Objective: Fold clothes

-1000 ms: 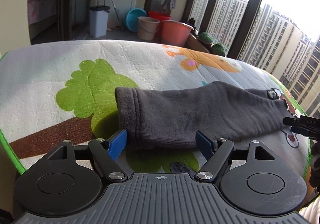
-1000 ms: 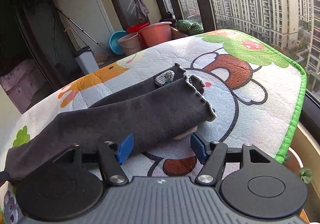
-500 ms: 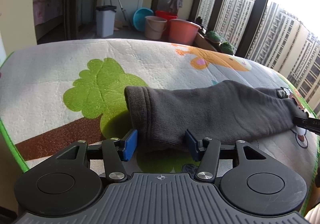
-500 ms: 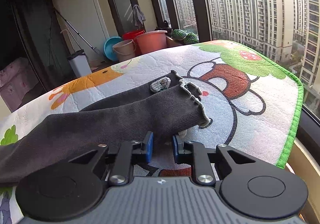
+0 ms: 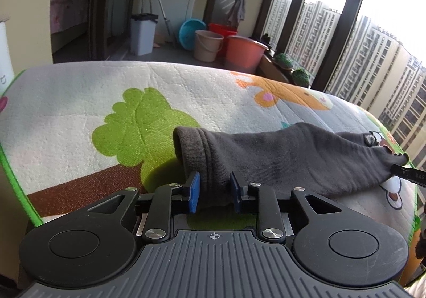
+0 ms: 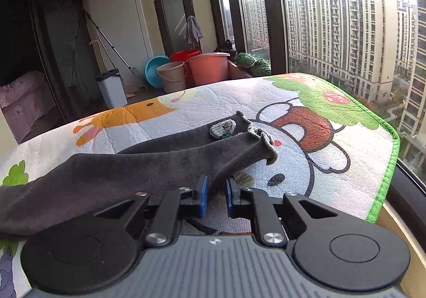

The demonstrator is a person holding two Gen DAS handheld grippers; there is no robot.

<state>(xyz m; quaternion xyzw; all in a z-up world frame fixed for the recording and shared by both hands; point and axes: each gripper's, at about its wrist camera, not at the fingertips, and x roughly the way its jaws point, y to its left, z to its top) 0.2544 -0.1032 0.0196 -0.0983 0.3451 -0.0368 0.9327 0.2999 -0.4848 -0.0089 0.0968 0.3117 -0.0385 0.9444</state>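
Both the left gripper [image 5: 214, 192] and right gripper [image 6: 215, 195] have their jaws clamped on opposite ends of the grey trousers [image 5: 279, 159] lying across the cartoon mat [image 5: 80, 100].

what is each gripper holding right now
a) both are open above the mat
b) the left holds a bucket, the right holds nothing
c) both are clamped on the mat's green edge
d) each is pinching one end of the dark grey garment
d: the left gripper is closed on the ribbed waistband end of the dark grey garment, and the right gripper on its frilled leg end.
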